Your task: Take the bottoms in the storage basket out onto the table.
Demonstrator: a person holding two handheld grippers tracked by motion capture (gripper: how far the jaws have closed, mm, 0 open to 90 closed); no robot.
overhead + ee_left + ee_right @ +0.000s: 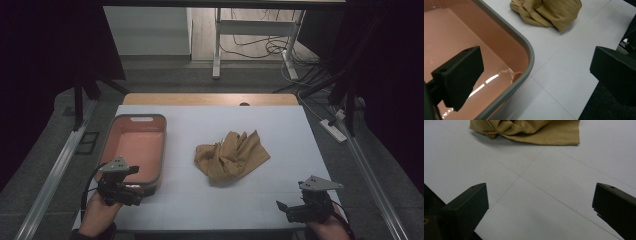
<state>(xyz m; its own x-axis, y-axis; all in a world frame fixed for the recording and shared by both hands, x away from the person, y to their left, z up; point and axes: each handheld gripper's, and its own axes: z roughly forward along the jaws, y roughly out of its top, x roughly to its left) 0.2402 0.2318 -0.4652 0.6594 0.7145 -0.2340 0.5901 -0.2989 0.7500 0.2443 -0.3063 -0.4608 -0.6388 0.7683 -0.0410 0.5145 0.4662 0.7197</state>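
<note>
- Two hand-held grippers show in the high view, both well short of the cloth (pixel 231 156), which lies crumpled mid-counter, right of the bin (pixel 134 150). The left hand-held gripper (pixel 134 192) sits at the bin's near corner; the right hand-held gripper (pixel 283 207) is at the near counter (pixel 200 200) edge, far right of the bin. Nothing lies between either one and the cloth.
- Left gripper view: jaws wide apart, straddling the bin's (pixel 530 53) grey rim, one jaw inside. Swinging straight toward the cloth (pixel 549 12) could likely knock that inner jaw into the wall and shove or tip the bin; lifting first looks safer.
- Right gripper view: jaws wide apart over bare counter (pixel 536 202), the cloth (pixel 531 131) ahead, on the side away from the bin. A pinch on a loose flat corner may take one layer only, so the bundle could unravel and drag.
</note>
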